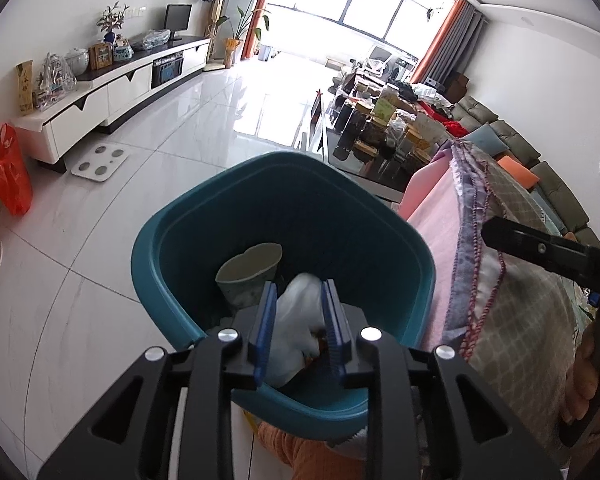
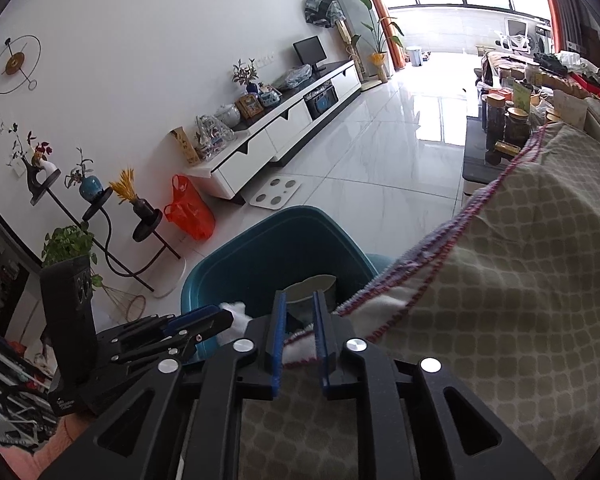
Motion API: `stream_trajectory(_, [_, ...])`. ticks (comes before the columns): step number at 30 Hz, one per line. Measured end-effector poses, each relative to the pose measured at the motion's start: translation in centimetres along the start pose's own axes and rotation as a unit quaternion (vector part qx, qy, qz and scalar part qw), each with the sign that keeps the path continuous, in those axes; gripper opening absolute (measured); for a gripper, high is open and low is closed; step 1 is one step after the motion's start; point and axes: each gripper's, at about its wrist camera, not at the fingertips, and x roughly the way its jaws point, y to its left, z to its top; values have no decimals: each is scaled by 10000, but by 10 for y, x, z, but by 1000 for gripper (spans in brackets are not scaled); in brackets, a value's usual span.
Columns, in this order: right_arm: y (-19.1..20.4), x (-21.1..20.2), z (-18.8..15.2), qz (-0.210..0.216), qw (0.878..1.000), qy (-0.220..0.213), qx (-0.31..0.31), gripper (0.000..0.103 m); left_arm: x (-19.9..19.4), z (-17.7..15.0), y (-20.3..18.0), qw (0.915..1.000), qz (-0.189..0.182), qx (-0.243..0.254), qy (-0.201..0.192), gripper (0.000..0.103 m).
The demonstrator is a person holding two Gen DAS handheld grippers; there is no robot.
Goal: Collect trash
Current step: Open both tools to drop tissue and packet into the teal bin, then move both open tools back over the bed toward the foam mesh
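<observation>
A teal bin (image 1: pixel 168 216) stands on the white tiled floor beside a cloth-covered seat, with a paper cup (image 1: pixel 248 272) lying inside. My left gripper (image 1: pixel 299 283) hangs over the bin's mouth, its blue pads a narrow gap apart. A crumpled white tissue wad (image 1: pixel 296 312) fills that gap and touches both pads. The right wrist view shows the left gripper (image 2: pixel 226 314) with the wad (image 2: pixel 238 310) at its tip above the bin (image 2: pixel 260 232). My right gripper (image 2: pixel 299 295) hovers slightly open over the chequered cloth's red-stitched hem (image 2: pixel 300 350), gripping nothing.
The chequered cloth (image 1: pixel 520 320) and a pink blanket (image 1: pixel 432 220) drape right against the bin. A hand (image 1: pixel 588 360) holds the right gripper (image 1: pixel 488 234). An orange bag (image 2: pixel 188 208), a floor scale (image 2: pixel 276 192), a white TV cabinet (image 2: pixel 268 140) and plant stands (image 2: pixel 100 216) line the left wall. A cluttered table (image 1: pixel 380 128) stands ahead.
</observation>
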Motion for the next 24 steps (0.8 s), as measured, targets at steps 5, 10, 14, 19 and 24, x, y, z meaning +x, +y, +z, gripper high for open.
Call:
stream_trajectory(5, [-4, -23, -6, -17, 9998, -190, -23, 25, -16, 2, -13, 9996, -89, 155, -237, 31])
stream_trajectory(10, [-9, -51, -16, -84, 9991, -415, -78, 27, -36, 6, -35, 9975, -299, 408, -502, 31])
stream_trajectory(14, [-15, -80, -26, -184, 9975, -679, -58, 34, -51, 7, -59, 9937, -551, 679, -698, 37])
stream_trajectory(19, [-34, -121, -45, -445, 9938, -1014, 90, 39, -59, -1, -101, 9859, -989, 1119, -750, 39])
stream_trajectory(24, [-56, -159, -66, -841, 9881, -1260, 279, 45, -53, -13, -150, 9743, -1477, 1583, -626, 40])
